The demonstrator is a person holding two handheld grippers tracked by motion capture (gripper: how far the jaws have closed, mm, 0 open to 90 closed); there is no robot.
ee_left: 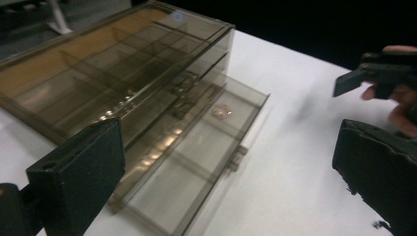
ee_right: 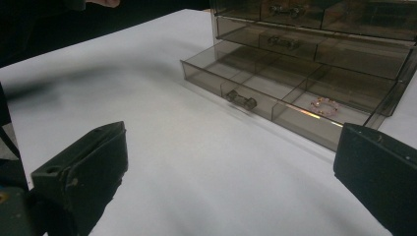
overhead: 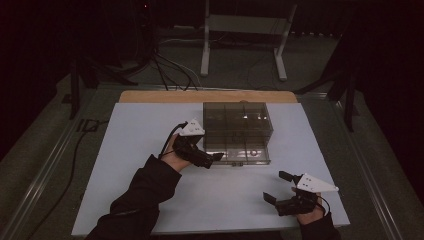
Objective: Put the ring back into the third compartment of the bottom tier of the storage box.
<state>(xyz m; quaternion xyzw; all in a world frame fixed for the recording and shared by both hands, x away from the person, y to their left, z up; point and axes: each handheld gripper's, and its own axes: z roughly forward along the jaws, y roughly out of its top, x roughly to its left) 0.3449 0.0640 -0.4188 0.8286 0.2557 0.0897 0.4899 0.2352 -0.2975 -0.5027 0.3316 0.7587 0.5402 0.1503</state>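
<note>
Both tools stand with their jaws apart and nothing between them. Furthest left, the left gripper (overhead: 212,159) sits at the near left corner of the smoky clear drawer box (overhead: 237,120), its tips just beside the left end of the bottom drawer (overhead: 245,156); whether they touch it I cannot tell. From the left gripper view the wide gap between the two black jaws looks straight down over that drawer (ee_left: 196,162).

Further right, the box rests on the white board (overhead: 125,165) near its far edge, toward the middle. Its bottom drawer is pulled out toward the near side, while the drawers above it sit pushed in. A small pinkish ring-shaped piece (ee_right: 324,104) lies in the right-hand compartment of the open drawer (ee_right: 275,83), and a small metal handle (ee_right: 241,99) sticks out from the drawer's front wall.

Furthest right, the right gripper (overhead: 277,187) is held at the near right corner of the board, well apart from the box, with its open jaws facing left.
</note>
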